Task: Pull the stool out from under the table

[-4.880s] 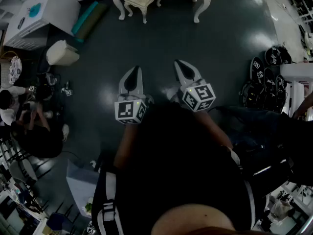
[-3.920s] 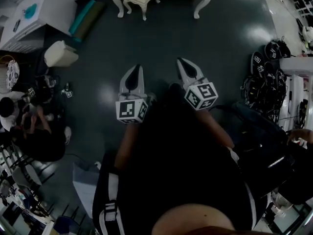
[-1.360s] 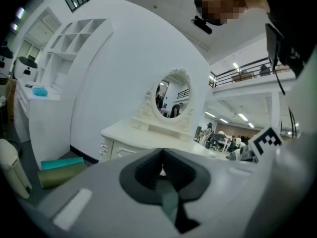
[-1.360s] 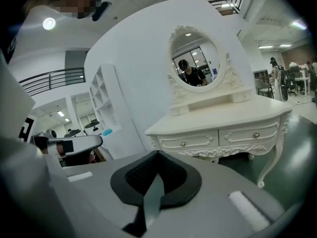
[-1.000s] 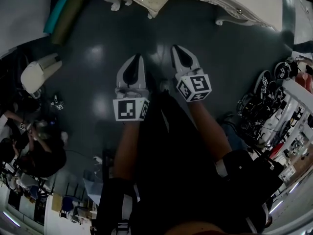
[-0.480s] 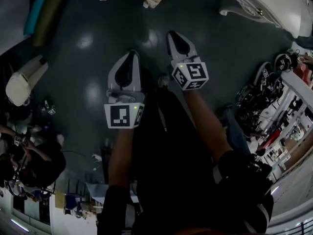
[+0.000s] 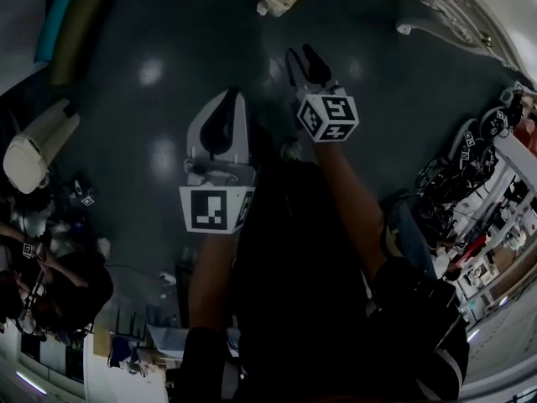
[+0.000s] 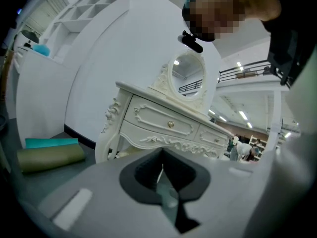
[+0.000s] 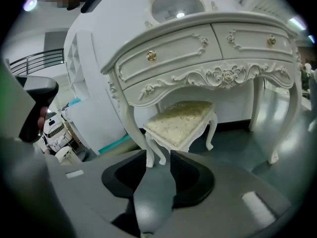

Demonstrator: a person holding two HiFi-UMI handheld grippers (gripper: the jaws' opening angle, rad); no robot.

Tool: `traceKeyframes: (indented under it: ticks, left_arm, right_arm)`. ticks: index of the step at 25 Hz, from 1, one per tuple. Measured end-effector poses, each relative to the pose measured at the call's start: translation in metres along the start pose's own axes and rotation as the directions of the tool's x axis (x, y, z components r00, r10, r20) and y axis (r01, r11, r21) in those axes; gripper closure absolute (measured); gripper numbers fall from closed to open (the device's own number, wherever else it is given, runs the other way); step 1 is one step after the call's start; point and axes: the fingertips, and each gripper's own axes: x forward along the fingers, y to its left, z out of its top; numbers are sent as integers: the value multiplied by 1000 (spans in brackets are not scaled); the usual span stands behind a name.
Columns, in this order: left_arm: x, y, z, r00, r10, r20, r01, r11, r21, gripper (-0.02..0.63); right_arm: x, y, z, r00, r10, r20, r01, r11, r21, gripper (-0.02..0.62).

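The dark, glossy floor (image 7: 168, 82) runs up to a white wall, and I judge it slick enough for furniture legs to slide. The carved white desk (image 9: 198, 48) stands ahead, with the stool (image 9: 181, 123) tucked under its drawers, between the desk's legs. I expect a rigid, fairly light wooden frame under a soft cream cushion, so I would take the seat's hard front rail, not the padding. My right gripper (image 9: 153, 165) has just been opening, jaws partly apart around nothing; my left gripper (image 8: 161, 172) is closed and empty.
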Motion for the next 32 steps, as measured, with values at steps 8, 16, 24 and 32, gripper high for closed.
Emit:
traceKeyframes:
  ticks: [8, 16, 24, 32]
  left_arm:
    - [21, 19, -41, 1000, -5, 27, 5, 1000, 15, 597]
    - [36, 42, -69, 999, -19, 40, 19, 1000, 10, 597]
    - [38, 55, -91, 999, -26, 29, 26, 1000, 12, 597]
    - [31, 62, -98, 1000, -29, 4, 29, 1000, 12, 597]
  right_arm:
    - [64, -32, -43, 1000, -29, -4, 29, 999, -19, 377]
    - [124, -53, -70, 998, -57, -14, 56, 998, -17, 325]
    - [166, -74, -83, 997, -81, -17, 80, 996, -29, 271]
    - [192, -80, -79, 995, -97, -18, 95, 994, -55, 258]
